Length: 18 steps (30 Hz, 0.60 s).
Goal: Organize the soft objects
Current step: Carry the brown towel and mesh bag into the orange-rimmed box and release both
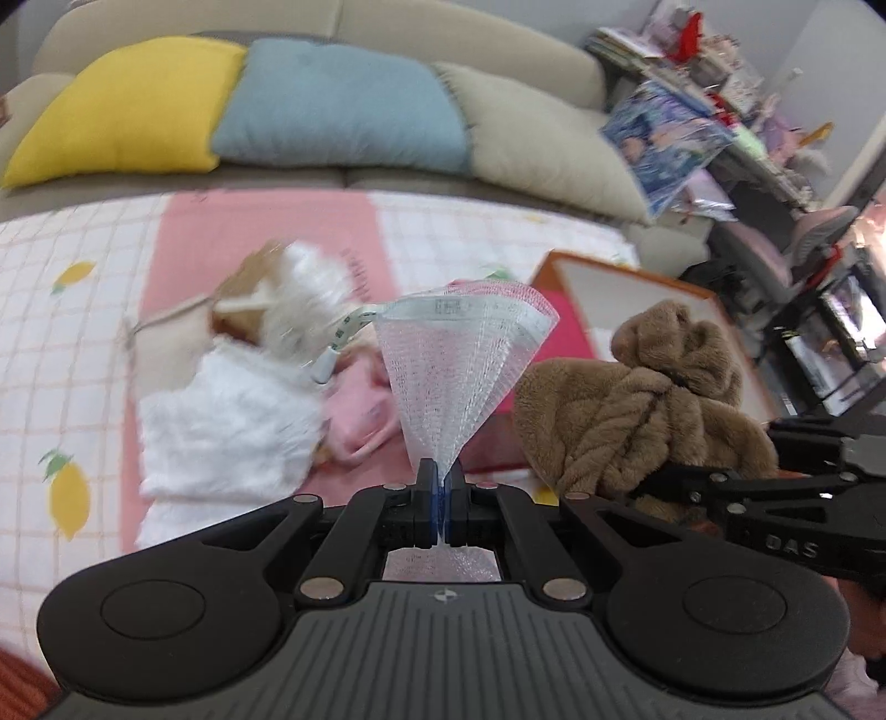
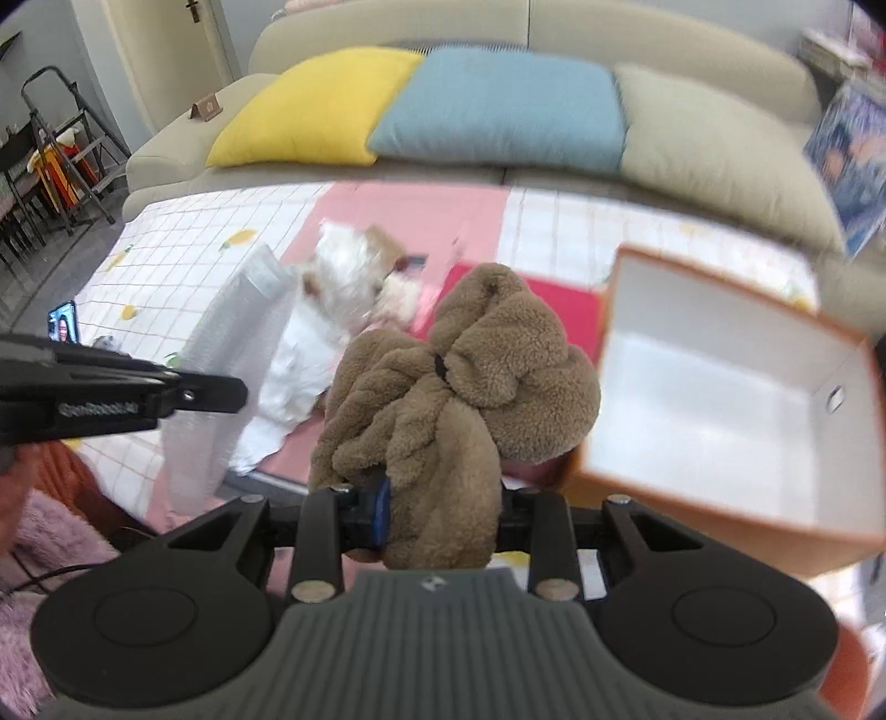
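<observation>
Left gripper (image 1: pixel 441 498) at lower centre of the left wrist view, jaws pressed together on the narrow end of a translucent mesh bag (image 1: pixel 462 365), which fans upward to mid-frame. Right gripper (image 2: pixel 437 512) at lower centre of the right wrist view, jaws closed partway around a bunched brown fleece bundle (image 2: pixel 459 387), fabric filling the gap between them and rising to frame centre. Same brown bundle at right of centre in the left wrist view, with the right gripper's black arm entering from the right edge. White-lined orange box (image 2: pixel 720 387) at right of the right wrist view, open side facing the camera, just beside the bundle. White and tan plush toy (image 1: pixel 277 310), blurred, left of centre on a pink and white checked mat (image 1: pixel 83 332), lying against white furry fabric (image 1: pixel 232 421). Yellow pillow (image 1: pixel 127 105), blue pillow (image 1: pixel 343 105) and beige pillow (image 1: pixel 531 133) in a row along the sofa (image 1: pixel 470 33) across the top.
</observation>
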{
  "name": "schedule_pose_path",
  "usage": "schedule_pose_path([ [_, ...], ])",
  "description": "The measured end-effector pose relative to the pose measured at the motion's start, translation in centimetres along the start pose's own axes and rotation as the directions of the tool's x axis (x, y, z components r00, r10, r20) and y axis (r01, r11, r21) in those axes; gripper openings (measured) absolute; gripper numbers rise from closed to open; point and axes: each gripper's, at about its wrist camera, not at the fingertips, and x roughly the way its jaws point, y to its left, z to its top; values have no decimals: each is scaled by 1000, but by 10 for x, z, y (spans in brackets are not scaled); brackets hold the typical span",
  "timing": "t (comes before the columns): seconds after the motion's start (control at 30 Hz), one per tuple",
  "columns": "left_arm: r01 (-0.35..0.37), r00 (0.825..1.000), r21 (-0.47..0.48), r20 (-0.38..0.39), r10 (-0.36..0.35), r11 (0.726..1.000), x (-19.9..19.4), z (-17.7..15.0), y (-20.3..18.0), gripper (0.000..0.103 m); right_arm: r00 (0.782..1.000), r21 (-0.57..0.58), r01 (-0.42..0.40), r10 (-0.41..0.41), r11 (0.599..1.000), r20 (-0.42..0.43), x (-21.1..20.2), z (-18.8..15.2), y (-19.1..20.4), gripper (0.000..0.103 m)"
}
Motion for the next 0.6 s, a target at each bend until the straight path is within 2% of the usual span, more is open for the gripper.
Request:
schedule_pose_path([
  [0.17,68,997,67,33,-70,995,1,23,-33,1,996,-39,82,-80,996,34,-21,14,-31,30],
  [0.37,150,985,151,64,-161,977,13,49,-81,1,980,-71,195,-192,978,47,-31,25,-72,30],
  [0.5,217,973,188,40,-228,958,31,63,-114,1,971,-73,237,-235,969,39,-33,31,-98,30],
  [0.6,211,973,226,44,-227,951,47,70,-138,1,963,-85,270,-269,959,20,-27,34,-113,30],
])
